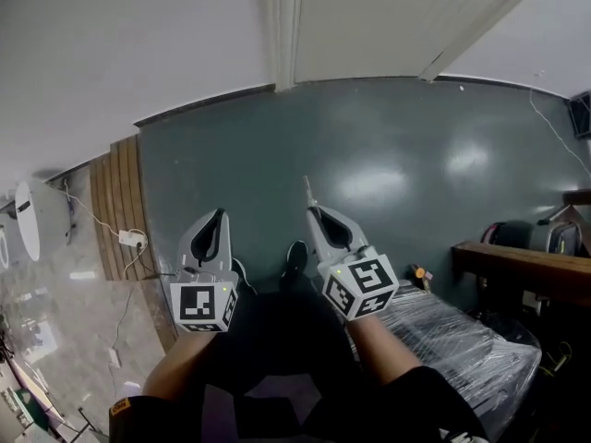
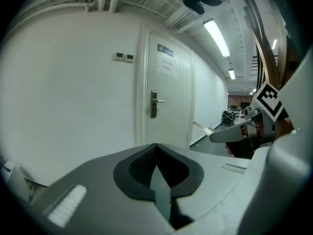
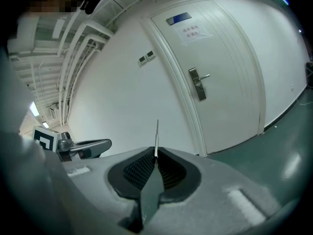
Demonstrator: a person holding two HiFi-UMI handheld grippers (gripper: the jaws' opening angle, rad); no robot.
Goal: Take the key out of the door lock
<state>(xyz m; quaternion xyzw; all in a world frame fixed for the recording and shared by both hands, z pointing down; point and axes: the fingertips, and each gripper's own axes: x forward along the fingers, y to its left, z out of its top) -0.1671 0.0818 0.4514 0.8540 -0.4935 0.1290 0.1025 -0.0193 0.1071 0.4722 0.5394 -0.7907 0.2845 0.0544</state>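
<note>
The thin metal key (image 3: 156, 137) sticks up from the tips of my right gripper (image 3: 156, 154), which is shut on it. From the head view the key (image 1: 307, 190) pokes forward out of the right gripper (image 1: 314, 212) above the dark green floor. The white door (image 3: 230, 72) with its silver handle and lock plate (image 3: 197, 83) stands some way off ahead. My left gripper (image 1: 218, 215) is shut with nothing in it, level with the right one. In the left gripper view the door handle (image 2: 153, 103) is far away and the key (image 2: 203, 127) shows at the right.
A wooden floor strip (image 1: 115, 201) with a white power strip and cable (image 1: 129, 239) lies left. A plastic-wrapped bundle (image 1: 452, 340) and a wooden shelf (image 1: 522, 270) are at the right. The person's dark shoe (image 1: 295, 258) is between the grippers.
</note>
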